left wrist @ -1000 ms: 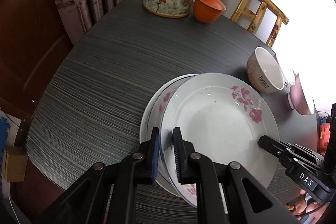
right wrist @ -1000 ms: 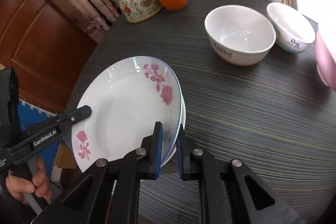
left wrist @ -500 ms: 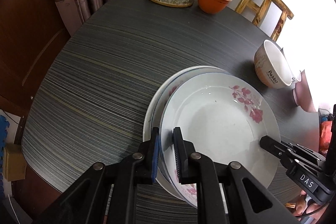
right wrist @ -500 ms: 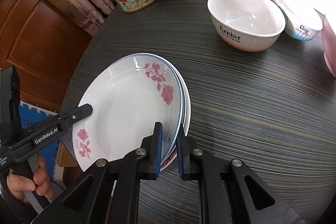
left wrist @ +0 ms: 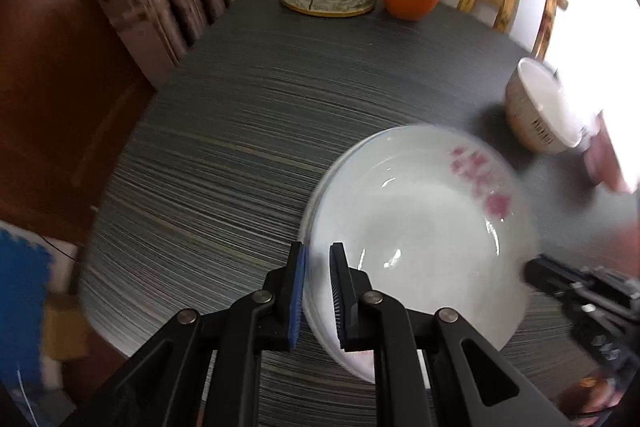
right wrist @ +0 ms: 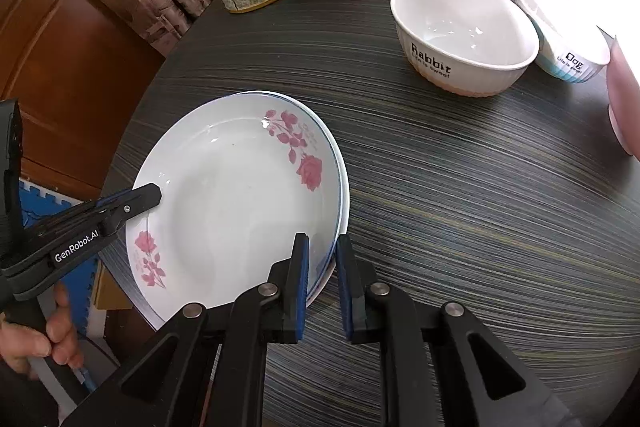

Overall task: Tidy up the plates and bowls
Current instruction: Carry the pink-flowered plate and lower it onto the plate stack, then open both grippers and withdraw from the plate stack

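- The top plate (right wrist: 240, 203), white with pink roses, is seen at the lower left of the right wrist view. It is nested on a lower plate (right wrist: 345, 187) whose blue-edged rim shows only along the right side.
- The left tool (left wrist: 318, 291) is kept narrow and clamped on the near rim of the top plate. This is probably done so the plate is steadied while it settles.
- The right tool (right wrist: 322, 287) has just been opening. Its jaws are narrow, with the rim between them, and a thin gap is visible at the right pad, so a release is judged to be under way.
- The plates are stacked near the lower left edge of the tabletop (right wrist: 460, 207), apparently to group like with like.
- Two white bowls (right wrist: 464, 35) are left at the upper right, well apart from the plates and not yet nested.
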`<state>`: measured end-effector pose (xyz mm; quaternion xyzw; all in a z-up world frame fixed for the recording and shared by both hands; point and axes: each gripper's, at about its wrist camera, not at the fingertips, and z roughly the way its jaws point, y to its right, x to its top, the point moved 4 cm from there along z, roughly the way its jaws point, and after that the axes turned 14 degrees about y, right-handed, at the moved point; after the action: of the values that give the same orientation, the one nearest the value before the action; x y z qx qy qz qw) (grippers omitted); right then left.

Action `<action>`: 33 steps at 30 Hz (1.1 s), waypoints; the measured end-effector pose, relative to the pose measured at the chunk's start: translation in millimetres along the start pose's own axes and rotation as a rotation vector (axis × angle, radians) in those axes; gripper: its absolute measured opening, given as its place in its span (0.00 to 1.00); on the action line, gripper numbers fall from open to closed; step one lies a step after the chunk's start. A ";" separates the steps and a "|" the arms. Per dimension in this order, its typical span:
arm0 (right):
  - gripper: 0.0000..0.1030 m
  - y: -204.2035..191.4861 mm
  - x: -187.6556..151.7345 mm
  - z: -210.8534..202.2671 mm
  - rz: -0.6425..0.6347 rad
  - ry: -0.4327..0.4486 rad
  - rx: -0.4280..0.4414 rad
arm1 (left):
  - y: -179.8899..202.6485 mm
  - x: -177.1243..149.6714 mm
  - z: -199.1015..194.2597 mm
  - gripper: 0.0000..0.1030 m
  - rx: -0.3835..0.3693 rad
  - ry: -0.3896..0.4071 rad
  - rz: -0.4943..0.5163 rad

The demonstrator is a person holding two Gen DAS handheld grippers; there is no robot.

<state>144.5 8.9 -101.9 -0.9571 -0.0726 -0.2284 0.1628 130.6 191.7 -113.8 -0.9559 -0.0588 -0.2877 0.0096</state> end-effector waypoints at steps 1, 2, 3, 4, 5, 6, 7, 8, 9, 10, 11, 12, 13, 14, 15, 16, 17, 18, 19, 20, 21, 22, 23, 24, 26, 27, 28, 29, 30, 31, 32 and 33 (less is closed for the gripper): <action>0.14 -0.3 -0.2 -0.3 0.006 -0.001 0.008 | 1.2 0.1 -0.9 0.12 -0.014 0.003 0.005; 0.14 1.5 -1.8 -2.1 0.011 -0.002 0.014 | 1.2 0.8 -1.6 0.13 -0.022 0.003 -0.001; 0.14 0.9 -2.1 -2.5 0.011 -0.004 0.016 | 1.0 1.0 -2.7 0.13 -0.017 0.006 -0.002; 0.14 1.3 -2.8 -2.7 0.008 -0.006 0.013 | 1.4 1.4 -4.2 0.13 -0.007 0.013 0.003; 0.14 0.9 -3.3 -3.4 0.006 -0.004 0.011 | 2.4 1.7 -5.8 0.13 -0.004 0.018 0.009; 0.14 0.7 -3.8 -3.8 0.005 -0.002 0.012 | 2.0 2.2 -7.7 0.13 -0.002 0.024 0.014; 0.14 0.8 -4.5 -4.3 0.006 -0.002 0.013 | 2.4 2.9 -9.8 0.13 0.002 0.030 0.017; 0.14 0.4 -3.9 -3.7 0.007 -0.005 0.011 | 2.8 3.8 -11.2 0.13 0.004 0.035 0.017; 0.14 0.2 -4.1 -3.7 0.008 -0.007 0.011 | 3.6 4.6 -13.5 0.13 0.005 0.042 0.017; 0.14 0.1 -4.7 -4.4 0.008 -0.008 0.009 | 4.0 5.3 -16.2 0.13 0.008 0.049 0.016; 0.15 0.2 -4.0 -4.0 0.008 -0.008 0.009 | 5.4 6.0 -18.9 0.13 0.009 0.053 0.014; 0.17 0.3 -4.1 -4.9 0.007 -0.007 0.007 | 5.9 6.4 -21.7 0.13 0.005 0.059 0.009; 0.19 1.1 -4.1 -5.9 0.007 -0.006 0.005 | 6.9 5.9 -24.2 0.13 0.000 0.063 0.008; 0.20 1.9 -3.7 -7.2 0.006 -0.003 0.004 | 7.1 6.2 -25.1 0.14 -0.002 0.065 0.007; 0.21 2.6 -3.3 -9.7 0.006 0.002 0.001 | 7.6 6.0 -26.8 0.15 -0.002 0.067 0.005; 0.23 3.8 -4.4 -13.3 0.009 0.007 0.001 | 8.7 5.9 -28.1 0.17 -0.004 0.068 0.004; 0.23 5.7 -4.4 -15.4 0.010 0.010 0.002 | 9.6 6.0 -27.9 0.18 -0.005 0.068 0.005; 0.24 7.7 -4.4 -18.7 0.008 0.013 -0.002 | 10.5 5.3 -28.5 0.18 -0.005 0.068 0.006; 0.25 10.3 -4.8 -21.2 0.005 0.016 -0.003 | 12.6 4.2 -29.4 0.18 -0.007 0.066 0.008; 0.25 13.3 -4.8 -24.4 0.003 0.018 -0.006 | 14.5 3.7 -29.5 0.18 -0.010 0.066 0.008; 0.25 16.0 -4.9 -26.9 0.002 0.021 -0.010 | 16.6 3.0 -29.9 0.18 -0.013 0.066 0.006; 0.25 19.4 -4.8 -28.8 0.001 0.023 -0.015 | 19.4 2.0 -30.5 0.18 -0.015 0.065 0.005; 0.25 23.9 -5.1 -31.4 0.001 0.027 -0.022 | 22.1 1.4 -30.8 0.18 -0.018 0.065 0.005; 0.25 27.0 -5.6 -33.0 0.003 0.031 -0.027 | 25.2 0.6 -31.1 0.18 -0.022 0.063 0.007; 0.25 35.3 -7.5 -36.5 0.004 0.036 -0.044 | 32.8 -0.6 -32.5 0.18 -0.027 0.064 0.015; 0.25 39.1 -8.7 -38.7 0.004 0.041 -0.054 | 37.7 -0.9 -33.3 0.18 -0.030 0.064 0.019; 0.25 44.2 -9.8 -40.9 0.001 0.047 -0.069 | 42.4 -0.6 -33.7 0.18 -0.034 0.063 0.023; 0.25 47.2 -10.7 -42.1 0.000 0.049 -0.076 | 46.2 -0.5 -33.9 0.18 -0.038 0.063 0.026; 0.25 51.6 -11.8 -43.5 0.003 0.051 -0.082 | 50.8 -0.3 -34.3 0.19 -0.041 0.063 0.029; 0.27 55.9 -12.8 -45.2 0.007 0.051 -0.085 | 55.6 0.0 -34.8 0.19 -0.045 0.064 0.032; 0.28 60.4 -13.6 -46.5 0.012 0.054 -0.091 | 60.5 0.4 -35.1 0.19 -0.049 0.064 0.035; 0.33 64.0 -13.9 -48.2 0.015 0.057 -0.099 | 64.1 0.9 -35.4 0.19 -0.051 0.063 0.037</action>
<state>125.9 -68.6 -85.5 -0.9576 -0.0495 -0.2577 0.1191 119.5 126.3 -82.9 -0.9471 -0.0332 -0.3190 -0.0076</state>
